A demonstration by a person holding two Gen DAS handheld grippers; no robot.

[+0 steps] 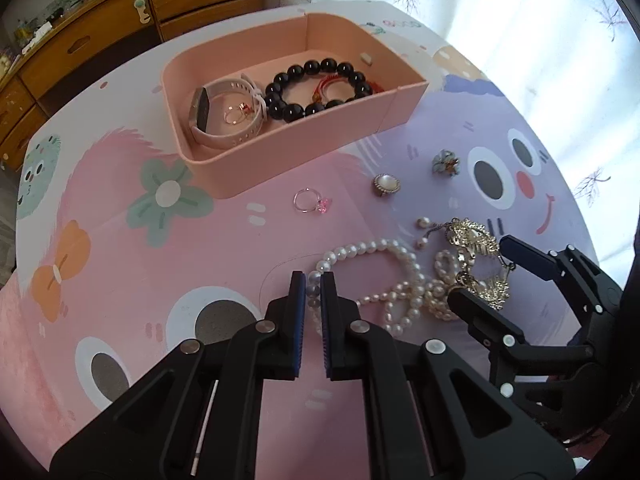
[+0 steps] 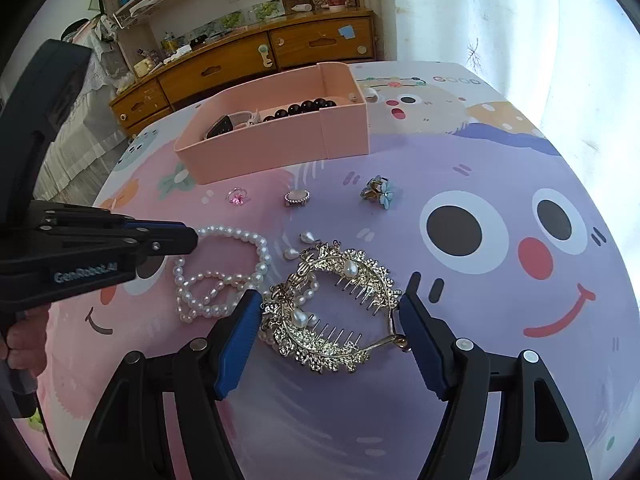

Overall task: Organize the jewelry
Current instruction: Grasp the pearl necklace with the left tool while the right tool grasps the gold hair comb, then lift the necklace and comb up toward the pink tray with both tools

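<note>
1. The left gripper (image 1: 313, 280) has its blue-padded jaws pinched together on a bead of the white pearl necklace (image 1: 384, 280).
2. The right gripper (image 2: 330, 312) stands spread around the gold rhinestone hair comb (image 2: 332, 320); whether its pads press the comb I cannot tell.
3. Bare mat separates the pearls from the pink rectangular plastic box (image 1: 256, 168), which holds a black bead bracelet (image 1: 316, 88) and a pale pink watch (image 1: 224, 112).
4. The pink-stone ring (image 1: 310, 202) lies loose on the cartoon-printed table mat (image 1: 120, 280).
</note>
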